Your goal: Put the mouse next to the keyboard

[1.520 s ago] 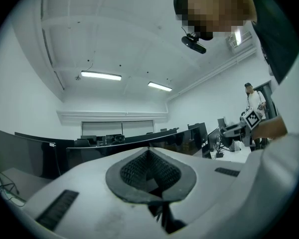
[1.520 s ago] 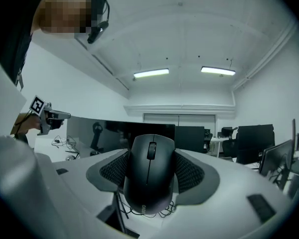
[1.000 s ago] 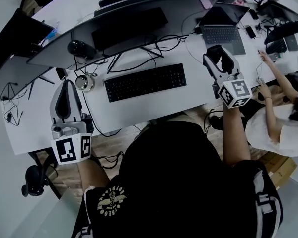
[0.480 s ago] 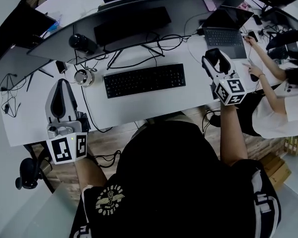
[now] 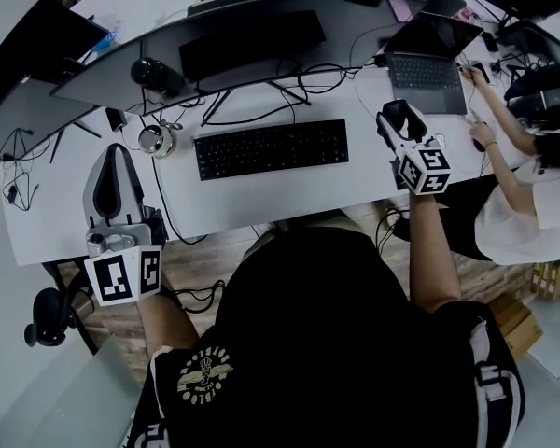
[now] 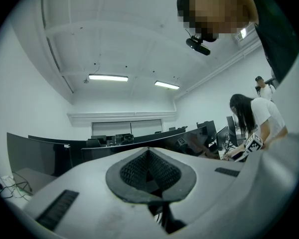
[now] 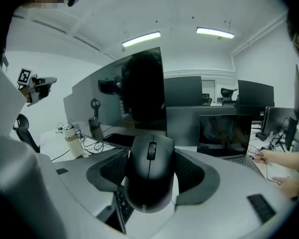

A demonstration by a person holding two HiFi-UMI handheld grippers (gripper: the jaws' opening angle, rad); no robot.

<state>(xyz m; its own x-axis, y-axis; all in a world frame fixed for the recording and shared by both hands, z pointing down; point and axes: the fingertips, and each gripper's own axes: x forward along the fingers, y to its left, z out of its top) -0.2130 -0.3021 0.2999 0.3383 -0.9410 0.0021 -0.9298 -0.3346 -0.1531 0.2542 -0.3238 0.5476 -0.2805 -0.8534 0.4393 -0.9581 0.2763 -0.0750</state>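
The black mouse (image 7: 149,176) sits clamped between the pads of my right gripper (image 7: 150,183), which is shut on it. In the head view this gripper (image 5: 399,112) holds the mouse (image 5: 399,119) over the white desk (image 5: 261,203), a short way right of the black keyboard (image 5: 271,149). Whether the mouse touches the desk is unclear. My left gripper (image 5: 119,153) hovers at the desk's left end, well left of the keyboard. In its own view the left gripper (image 6: 148,156) has its pads meeting at the tip, with nothing between them.
A wide curved monitor (image 5: 261,17) stands behind the keyboard, with cables (image 5: 289,87) around its stand. A metal cup (image 5: 155,141) sits left of the keyboard and an open laptop (image 5: 427,59) at the back right. A person's arm (image 5: 504,166) reaches over the desk's right end.
My right gripper with the mouse has edged slightly left toward the keyboard. The left gripper has hardly moved. The person at the right has shifted their arms.
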